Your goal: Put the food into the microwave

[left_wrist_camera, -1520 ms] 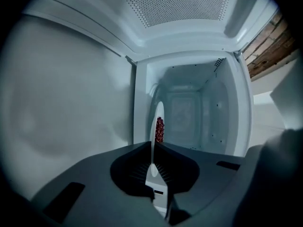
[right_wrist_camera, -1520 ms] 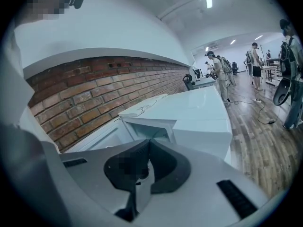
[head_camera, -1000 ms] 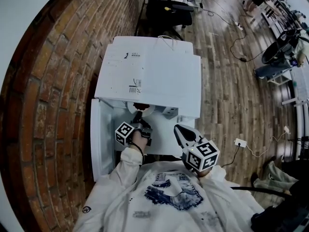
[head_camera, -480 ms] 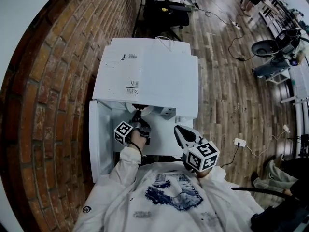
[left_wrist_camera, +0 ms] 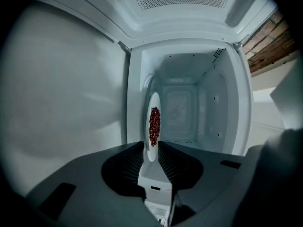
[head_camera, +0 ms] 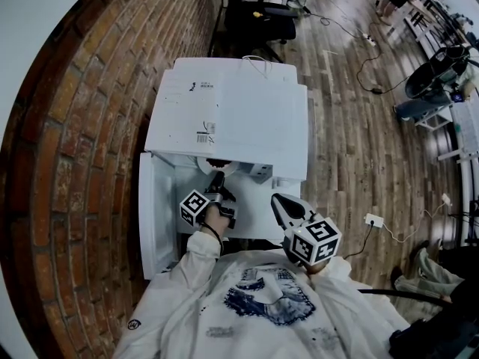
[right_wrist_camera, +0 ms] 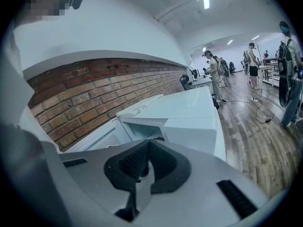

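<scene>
A white microwave [head_camera: 239,118] stands with its door [head_camera: 153,215] swung open to the left. My left gripper [head_camera: 216,185] is at the opening, shut on the rim of a white plate [head_camera: 208,167] that carries red food [head_camera: 218,161]. In the left gripper view the plate [left_wrist_camera: 152,150] shows edge-on between the jaws, with the food [left_wrist_camera: 154,126] on it. The empty white cavity [left_wrist_camera: 189,108] lies straight ahead. My right gripper [head_camera: 281,204] hangs back near the person's chest, shut with nothing in it. From there the microwave [right_wrist_camera: 180,112] is seen from its right front corner.
A brick wall [head_camera: 82,148] runs close along the left of the microwave. Behind it stands a black office chair [head_camera: 258,17]. Wooden floor [head_camera: 359,148] with cables and a power strip [head_camera: 372,221] lies to the right. People stand far off [right_wrist_camera: 215,74].
</scene>
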